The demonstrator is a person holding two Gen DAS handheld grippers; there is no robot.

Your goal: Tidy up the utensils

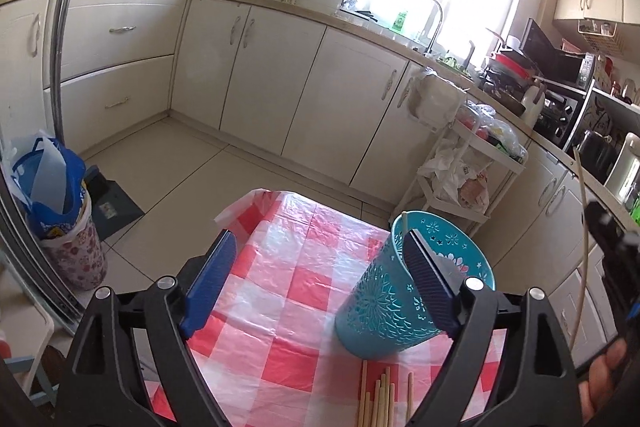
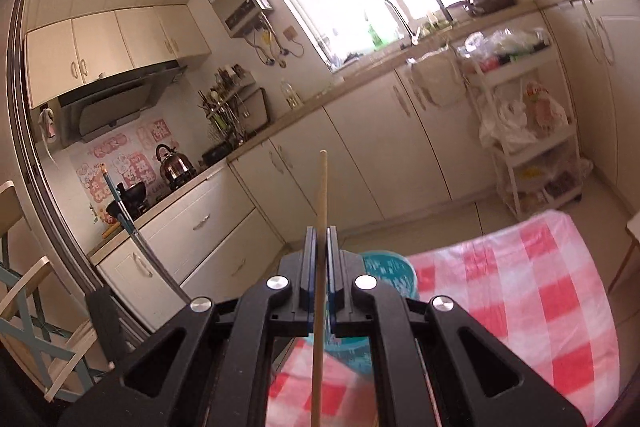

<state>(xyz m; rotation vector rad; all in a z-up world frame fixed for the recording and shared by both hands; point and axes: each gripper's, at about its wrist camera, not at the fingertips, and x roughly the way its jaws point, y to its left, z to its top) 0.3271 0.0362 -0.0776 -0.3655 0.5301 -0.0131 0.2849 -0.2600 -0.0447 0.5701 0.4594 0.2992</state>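
Observation:
A teal perforated utensil cup [image 1: 384,299] stands on the red-and-white checked tablecloth [image 1: 296,267], with one chopstick [image 1: 405,221] inside. Several loose wooden chopsticks [image 1: 380,403] lie on the cloth in front of it. My left gripper [image 1: 320,275] is open, its right finger in front of the cup's rim, holding nothing. My right gripper [image 2: 321,251] is shut on a single wooden chopstick [image 2: 321,227] and holds it above the cup [image 2: 390,271]. The right gripper [image 1: 608,227] and its chopstick [image 1: 582,247] also show at the right edge of the left wrist view.
The table's far edge drops to the tiled floor [image 1: 180,163]. A white cart [image 1: 460,163] with bags stands beyond the table. A flowered bin with a blue bag [image 1: 60,211] is at the left. Cabinets [image 1: 280,75] line the walls.

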